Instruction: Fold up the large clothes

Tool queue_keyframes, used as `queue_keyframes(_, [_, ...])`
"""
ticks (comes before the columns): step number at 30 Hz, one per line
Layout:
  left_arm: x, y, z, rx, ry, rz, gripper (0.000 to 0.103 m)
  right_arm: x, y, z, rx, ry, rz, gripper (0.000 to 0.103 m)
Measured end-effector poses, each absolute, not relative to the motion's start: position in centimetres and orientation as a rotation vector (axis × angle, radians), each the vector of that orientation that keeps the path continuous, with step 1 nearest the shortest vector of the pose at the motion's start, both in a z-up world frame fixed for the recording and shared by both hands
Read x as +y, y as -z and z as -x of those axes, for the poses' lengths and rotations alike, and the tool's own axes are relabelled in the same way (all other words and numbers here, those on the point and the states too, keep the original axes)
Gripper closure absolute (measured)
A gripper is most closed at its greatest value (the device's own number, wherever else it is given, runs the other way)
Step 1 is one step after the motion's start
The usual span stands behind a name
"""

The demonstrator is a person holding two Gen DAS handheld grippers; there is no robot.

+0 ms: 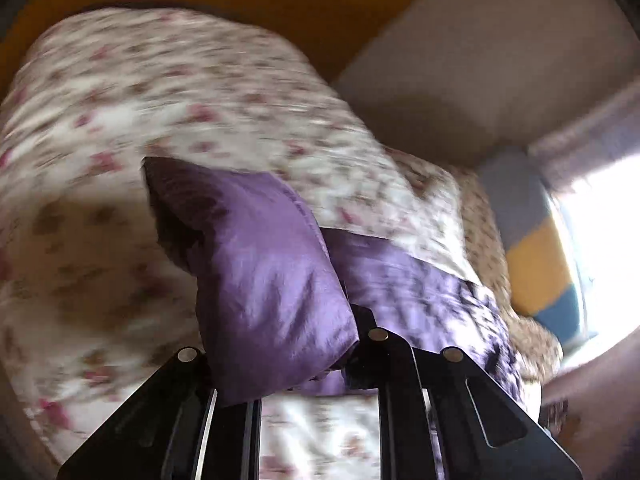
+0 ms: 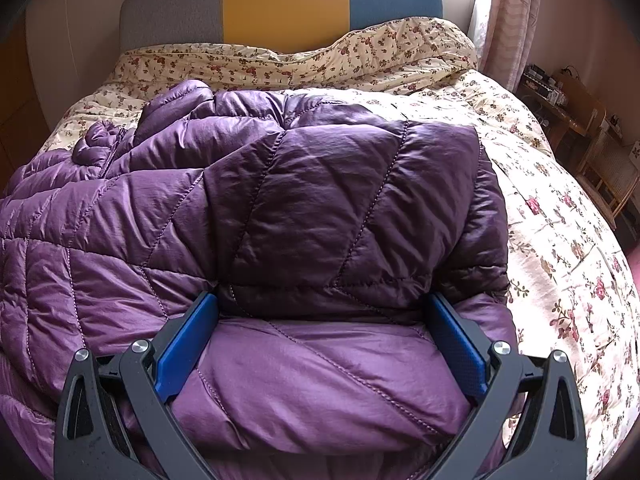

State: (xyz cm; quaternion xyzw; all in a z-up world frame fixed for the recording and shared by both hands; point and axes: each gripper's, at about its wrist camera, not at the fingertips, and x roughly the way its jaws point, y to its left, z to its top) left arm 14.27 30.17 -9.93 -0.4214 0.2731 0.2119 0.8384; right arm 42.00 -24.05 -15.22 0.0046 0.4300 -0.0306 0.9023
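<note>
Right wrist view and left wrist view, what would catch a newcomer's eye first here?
The shiny purple quilted jacket dominates, spread over the floral bedspread with the right claw open and pressed onto its near edge. Behind it stands a headboard in grey, yellow and blue panels. In the blurred left wrist view, the left claw is shut on a fold of the jacket.

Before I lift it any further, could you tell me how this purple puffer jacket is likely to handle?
The jacket probably flops: the part in the left gripper hangs limp. Its puffy quilting suggests it is light for its bulk. The shiny shell may slip, and the folded sleeve, lying loose between the right gripper pads, could unfold.
</note>
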Motion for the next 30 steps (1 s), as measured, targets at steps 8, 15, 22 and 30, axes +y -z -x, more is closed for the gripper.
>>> queue_keyframes(8, [22.2,7.9,-24.9,0.633,-0.159,0.792,0.089,-24.1,15.3,-42.0,0.888,0.063,-0.009,0.002])
queue_keyframes(15, [12.9,7.3,-33.3,0.712,0.116,0.737,0.089,-24.1,15.2,-42.0,0.887,0.062,-0.01,0.002])
queue_keyframes(22, [4.5,7.5,-38.1,0.778,0.337,0.667,0.089,-24.2,15.1,-42.0,0.886,0.059,-0.014,0.002])
queue_keyframes(30, [-2.3,8.4,-40.8,0.859,0.508,0.581,0.06,-24.3,15.0,-42.0,0.885,0.057,-0.016,0.002])
